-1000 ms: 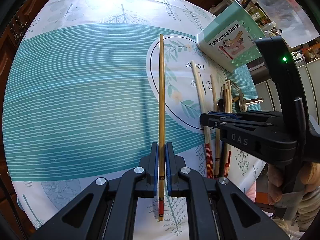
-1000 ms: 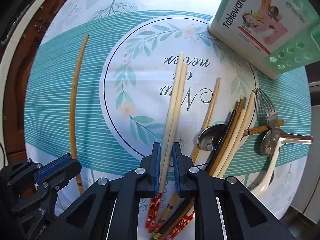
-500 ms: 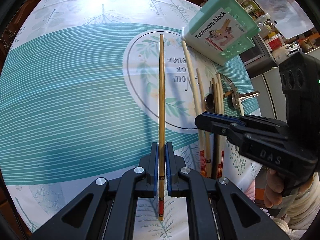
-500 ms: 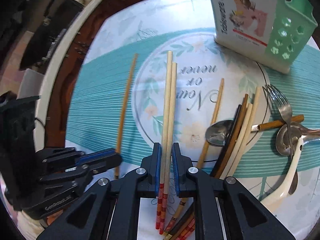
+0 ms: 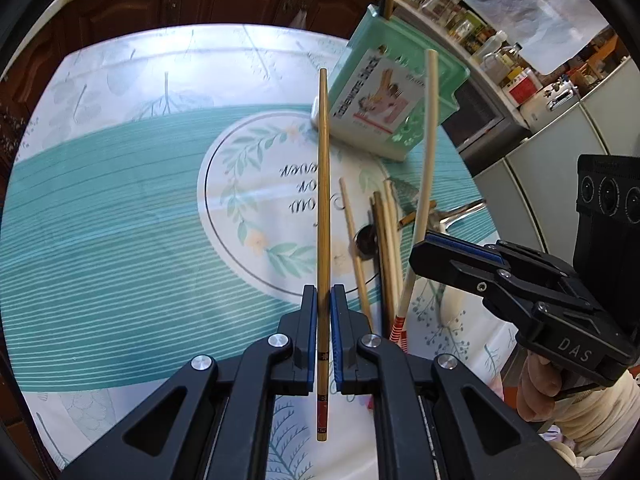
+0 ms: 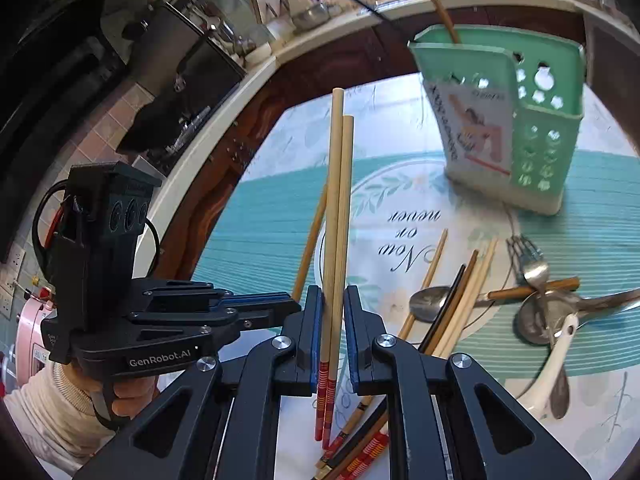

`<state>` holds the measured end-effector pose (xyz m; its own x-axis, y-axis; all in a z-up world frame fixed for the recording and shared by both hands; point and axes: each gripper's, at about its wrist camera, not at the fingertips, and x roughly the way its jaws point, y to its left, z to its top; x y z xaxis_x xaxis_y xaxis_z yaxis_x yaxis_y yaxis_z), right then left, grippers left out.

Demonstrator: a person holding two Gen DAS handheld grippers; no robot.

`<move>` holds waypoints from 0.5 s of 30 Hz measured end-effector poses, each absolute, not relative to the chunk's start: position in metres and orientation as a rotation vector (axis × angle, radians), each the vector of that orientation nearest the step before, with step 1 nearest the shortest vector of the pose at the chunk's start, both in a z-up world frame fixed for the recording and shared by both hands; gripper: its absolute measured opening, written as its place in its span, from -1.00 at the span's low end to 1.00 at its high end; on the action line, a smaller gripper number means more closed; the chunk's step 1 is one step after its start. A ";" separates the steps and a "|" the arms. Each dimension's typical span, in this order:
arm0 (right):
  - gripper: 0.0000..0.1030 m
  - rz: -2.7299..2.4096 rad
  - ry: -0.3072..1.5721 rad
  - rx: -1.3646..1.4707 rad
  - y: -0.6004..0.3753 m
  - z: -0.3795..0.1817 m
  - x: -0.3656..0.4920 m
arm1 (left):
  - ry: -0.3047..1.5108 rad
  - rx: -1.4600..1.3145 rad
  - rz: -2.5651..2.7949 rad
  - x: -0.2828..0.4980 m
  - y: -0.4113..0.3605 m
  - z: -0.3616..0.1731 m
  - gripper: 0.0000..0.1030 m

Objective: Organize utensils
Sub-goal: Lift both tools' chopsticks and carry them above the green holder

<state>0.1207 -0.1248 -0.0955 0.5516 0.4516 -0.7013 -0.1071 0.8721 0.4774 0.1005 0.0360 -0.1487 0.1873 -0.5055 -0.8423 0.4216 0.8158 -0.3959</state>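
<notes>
Right wrist: right gripper (image 6: 331, 344) is clamping two chopsticks (image 6: 335, 208), left gripper (image 5: 324, 340) one brown chopstick (image 5: 324, 200); tips should be lining up over the holder (image 6: 532, 128) before dropping.

I see a round table (image 5: 48, 184) with a white and teal cloth (image 5: 120, 240) on it. Behind it stand dark brown wooden cupboards (image 5: 140, 4) under a pale counter (image 6: 224, 104). Jars and bottles (image 5: 492, 48) crowd the counter. Bright light falls on the cloth.
</notes>
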 end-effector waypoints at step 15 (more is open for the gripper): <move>-0.81 0.311 0.758 0.345 -0.164 -0.037 0.083 | 1.034 -0.044 -0.631 0.089 0.020 -0.094 -0.92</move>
<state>0.0827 -0.1639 -0.0372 0.6861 0.3939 -0.6116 -0.1493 0.8991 0.4116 0.0895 0.0197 -0.0942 0.3521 -0.5075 -0.7864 0.4673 0.8233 -0.3222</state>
